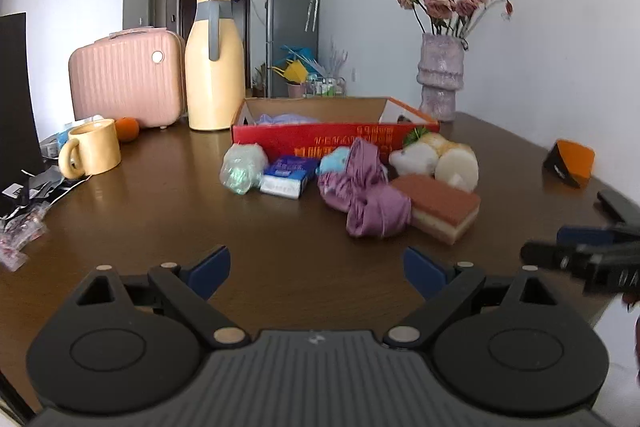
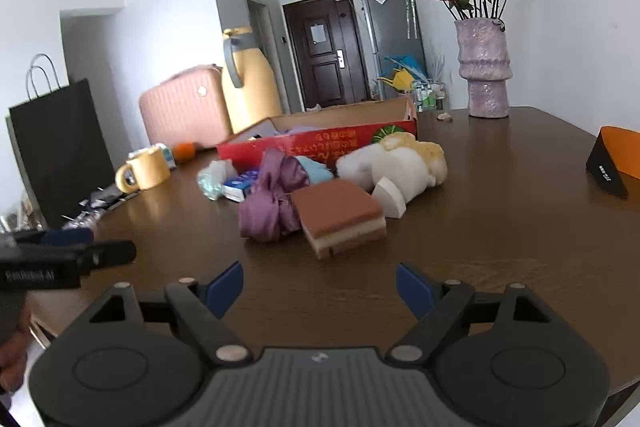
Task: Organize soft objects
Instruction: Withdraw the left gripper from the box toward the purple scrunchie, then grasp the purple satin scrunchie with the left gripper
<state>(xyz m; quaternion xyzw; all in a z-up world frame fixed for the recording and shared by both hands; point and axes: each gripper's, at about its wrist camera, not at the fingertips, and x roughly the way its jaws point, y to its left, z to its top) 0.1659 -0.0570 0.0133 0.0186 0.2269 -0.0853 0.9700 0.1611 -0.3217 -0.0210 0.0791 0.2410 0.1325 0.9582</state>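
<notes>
A heap of soft things lies on the brown table point(image 1: 168, 219) in front of a red cardboard box point(image 1: 336, 143): a purple cloth point(image 1: 366, 203), a layered brown sponge point(image 1: 444, 207), white round pads point(image 1: 456, 165), a plush toy point(image 1: 414, 157), a blue tissue pack point(image 1: 286, 177) and a clear crinkled bag point(image 1: 242, 167). My left gripper point(image 1: 316, 271) stands open over bare table, short of the heap. My right gripper point(image 2: 320, 287) is open too, just short of the sponge point(image 2: 340, 213) and the cloth point(image 2: 268, 211). Neither holds anything. Each gripper shows at the edge of the other's view.
A yellow mug point(image 1: 92, 151), an orange point(image 1: 127, 129), a cream thermos jug point(image 1: 214, 67) and a pink case point(image 1: 124, 79) stand at the back left. A vase of dried roses point(image 1: 440, 75) stands at the back right. A black and orange box point(image 2: 616, 159) lies at the right edge.
</notes>
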